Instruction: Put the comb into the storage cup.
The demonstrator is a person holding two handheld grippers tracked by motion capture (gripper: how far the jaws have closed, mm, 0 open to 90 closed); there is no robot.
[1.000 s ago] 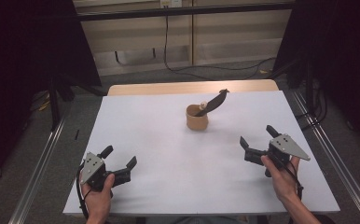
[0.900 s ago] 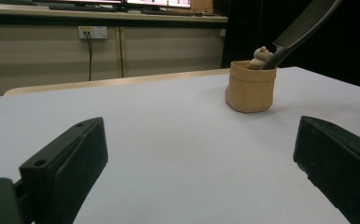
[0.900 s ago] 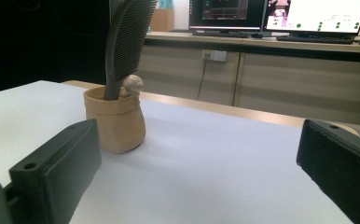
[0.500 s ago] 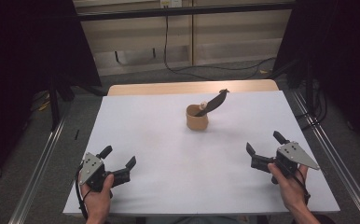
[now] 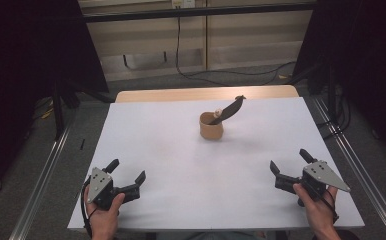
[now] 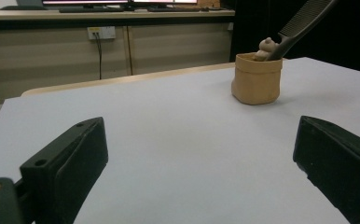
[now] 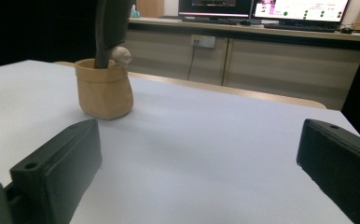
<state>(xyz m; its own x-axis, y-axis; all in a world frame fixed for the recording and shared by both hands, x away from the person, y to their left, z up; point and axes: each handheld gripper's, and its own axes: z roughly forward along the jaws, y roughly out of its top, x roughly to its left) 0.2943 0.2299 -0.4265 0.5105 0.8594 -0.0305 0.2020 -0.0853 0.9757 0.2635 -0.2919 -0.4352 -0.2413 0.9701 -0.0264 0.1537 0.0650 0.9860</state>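
pouch: small tan pouch [image 5: 211, 131] stands upright past mid-table on the white table [image 5: 181, 170], well apart from both grippers, nothing touching it
comb: dark comb [image 5: 227, 110] sticks out of the pouch, leaning up and toward the far right; handle end down inside
small item: pale rounded thing [image 6: 264, 46] sits at the pouch rim beside the comb, can't tell what it is
right gripper: right gripper [image 5: 293, 167] near the front right edge, jaws wide, holding nothing
left gripper: left gripper [image 5: 127, 176] near the front left edge, jaws wide, holding nothing
change: over the last second the right gripper drew back toward the person and out to the right; left gripper barely moved; pouch and comb same spot, same lean
meaning: looks like a retreat to a rest pose, both tongs free and far from the pouch; judged either work on the pouch is finished or not started, no grasp in progress
high view extra: gives layout, both hands at the near edge, pouch centred between and beyond them, wooden table edge behind
left gripper view extra: shows the comb teeth and pouch [image 6: 256, 78] at upper right, jaws spread either side of bare table
right gripper view extra: shows pouch [image 7: 104, 87] at upper left with soft rolled rim, comb [image 7: 110, 28] rising steeply, monitors on a far desk
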